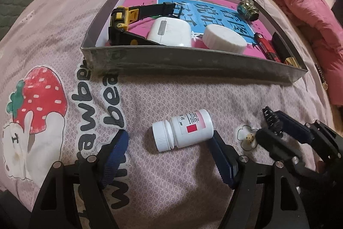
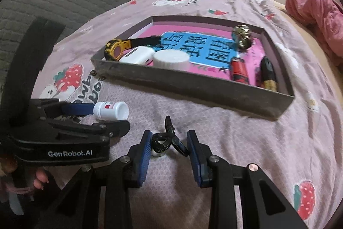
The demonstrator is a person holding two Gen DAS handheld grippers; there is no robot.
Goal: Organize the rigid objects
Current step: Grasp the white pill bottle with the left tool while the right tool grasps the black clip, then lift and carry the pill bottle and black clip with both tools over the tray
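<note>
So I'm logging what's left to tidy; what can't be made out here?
- Bottle label: left wrist view, print too small.
- Black clip between the right gripper fingers: right wrist view, pad contact on its far side unclear; a small white thing under it is hidden.
- Red tube and dark stick: tray wall hides their near ends.

surface: bed with a pinkish strawberry-print sheet (image 1: 171, 196)
tray: shallow grey box (image 1: 193, 63) sitting at 12 o'clock on the sheet
bottle: white pill bottle (image 1: 184, 130) on its side, about 6 o'clock from the box
clip: black hair clip (image 2: 169, 138) lying at 3 o'clock from the bottle
pile: pink quilt (image 1: 300, 3) bunched up at 2 o'clock
</note>
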